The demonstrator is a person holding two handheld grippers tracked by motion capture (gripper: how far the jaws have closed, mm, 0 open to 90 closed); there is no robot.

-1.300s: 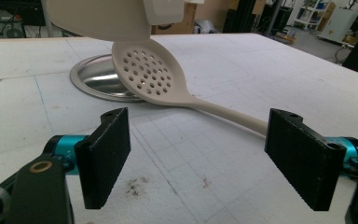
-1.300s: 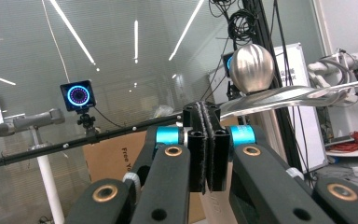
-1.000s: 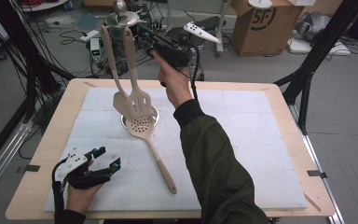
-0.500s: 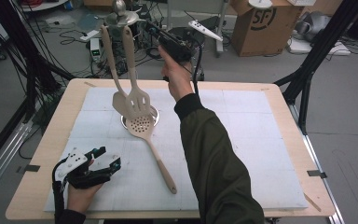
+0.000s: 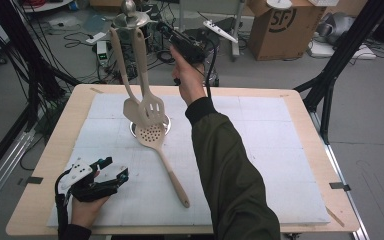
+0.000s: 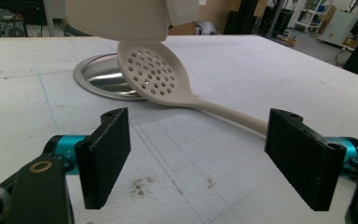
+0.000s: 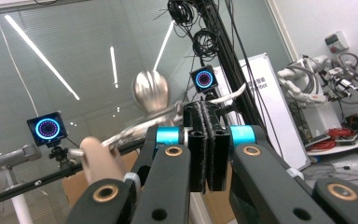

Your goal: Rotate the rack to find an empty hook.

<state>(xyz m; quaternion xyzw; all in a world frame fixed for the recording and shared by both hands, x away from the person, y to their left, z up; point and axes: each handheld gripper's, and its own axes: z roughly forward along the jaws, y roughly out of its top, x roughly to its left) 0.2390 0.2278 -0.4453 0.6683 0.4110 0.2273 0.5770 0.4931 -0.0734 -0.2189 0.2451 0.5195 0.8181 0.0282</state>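
Right gripper (image 5: 167, 31), jaws pressed together, empty, beside stand top (image 5: 129, 15); two utensils hang there. Slotted spoon (image 5: 157, 150) lies against stand base (image 6: 95, 77). Left gripper (image 5: 111, 170) wide, empty, near spoon.

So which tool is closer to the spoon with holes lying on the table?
The left tool. It rests low on the table, its open jaws pointing at the perforated spoon just ahead. The right tool is raised high beyond the table's far edge, shut, up by the top of the utensil stand.
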